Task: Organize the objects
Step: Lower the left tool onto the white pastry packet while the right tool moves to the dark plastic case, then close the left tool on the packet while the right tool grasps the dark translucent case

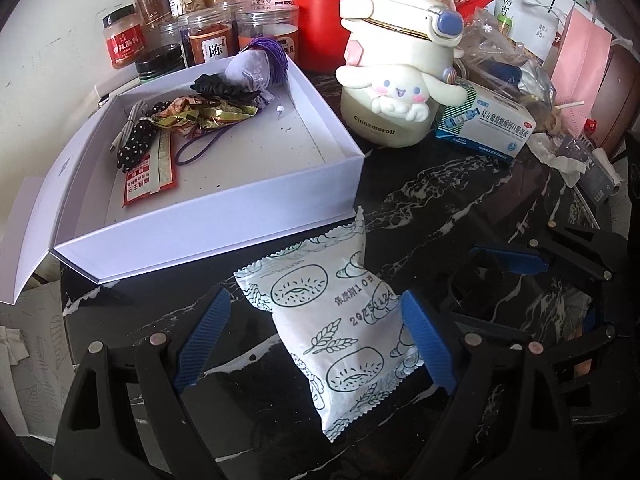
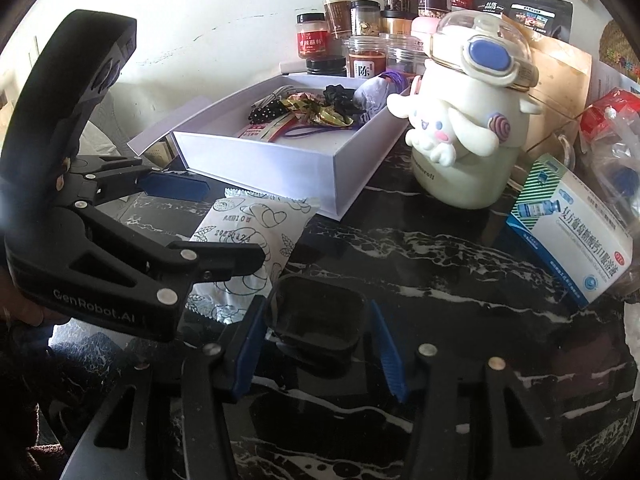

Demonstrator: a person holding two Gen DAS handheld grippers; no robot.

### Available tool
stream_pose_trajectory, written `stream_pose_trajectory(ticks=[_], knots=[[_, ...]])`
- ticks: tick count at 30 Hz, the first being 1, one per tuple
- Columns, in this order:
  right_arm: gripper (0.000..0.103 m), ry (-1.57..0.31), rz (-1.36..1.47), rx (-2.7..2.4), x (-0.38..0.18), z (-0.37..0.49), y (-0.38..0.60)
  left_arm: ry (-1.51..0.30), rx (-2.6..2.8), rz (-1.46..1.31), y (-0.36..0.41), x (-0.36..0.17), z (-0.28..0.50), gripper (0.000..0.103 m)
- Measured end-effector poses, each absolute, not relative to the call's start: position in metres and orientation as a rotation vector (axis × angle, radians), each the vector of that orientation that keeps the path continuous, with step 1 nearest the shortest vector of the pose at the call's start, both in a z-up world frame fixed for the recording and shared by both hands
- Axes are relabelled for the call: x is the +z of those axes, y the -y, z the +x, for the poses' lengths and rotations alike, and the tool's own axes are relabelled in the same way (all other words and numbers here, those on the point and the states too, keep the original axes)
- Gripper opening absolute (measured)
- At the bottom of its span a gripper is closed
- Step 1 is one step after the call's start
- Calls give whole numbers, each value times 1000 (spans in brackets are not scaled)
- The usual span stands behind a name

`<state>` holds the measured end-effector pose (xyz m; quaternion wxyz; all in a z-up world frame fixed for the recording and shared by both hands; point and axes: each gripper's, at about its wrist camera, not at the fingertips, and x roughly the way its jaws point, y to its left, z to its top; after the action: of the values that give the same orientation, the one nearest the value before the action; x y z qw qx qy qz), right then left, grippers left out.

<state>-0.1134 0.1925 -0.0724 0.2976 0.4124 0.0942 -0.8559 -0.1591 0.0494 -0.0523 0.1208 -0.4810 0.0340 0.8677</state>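
A white snack packet [image 1: 340, 320] with green bread drawings lies on the black marble table, just in front of an open white box [image 1: 224, 200]. My left gripper [image 1: 316, 328] is open with the packet between its blue pads; the right pad touches it. It also shows in the right wrist view [image 2: 208, 228], straddling the packet [image 2: 256, 224]. My right gripper [image 2: 316, 344] has its blue pads on both sides of a small black square container [image 2: 316, 316] that stands on the table. The white box [image 2: 280, 168] holds wrappers, hair ties and a purple pouch.
A cream Cinnamoroll bottle [image 1: 396, 76] stands right of the box, with a blue-and-white medicine box [image 1: 484, 124] beside it. Spice jars [image 1: 208, 36] and a red canister [image 1: 324, 20] line the wall behind. Bags and tissue clutter the far right.
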Motion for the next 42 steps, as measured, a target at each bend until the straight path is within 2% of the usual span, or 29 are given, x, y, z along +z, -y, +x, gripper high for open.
stream_pose_trajectory(ticks=[1,3,9,17,25,29,39,42], knots=[[49,-250,1097,-2277,-73,-113,-194,-88,2529,-1397,-49,-53,-159,86],[49,-245,1097,-2282,-72,-113,-197,-71,2513,-1378,-50,-55,-158,77],[49,-235,1103,-2310,-72,-108,-210,-99,2509,-1345,-58,-56,-156,70],[49,-251,1095,-2341,-66,-89,-227,-223,2458,-1304,-79,-53,-138,67],[48,-233,1133,-2355,-69,-78,-243,-274,2357,-1278,-98,-52,-115,67],[48,-213,1155,-2364,-74,-75,-248,-204,2388,-1313,-96,-52,-118,70],[48,-123,1179,-2396,-82,-77,-259,-80,2457,-1438,-101,-65,-132,90],[48,-118,1166,-2402,-83,-77,-261,-26,2426,-1524,-100,-76,-135,90]])
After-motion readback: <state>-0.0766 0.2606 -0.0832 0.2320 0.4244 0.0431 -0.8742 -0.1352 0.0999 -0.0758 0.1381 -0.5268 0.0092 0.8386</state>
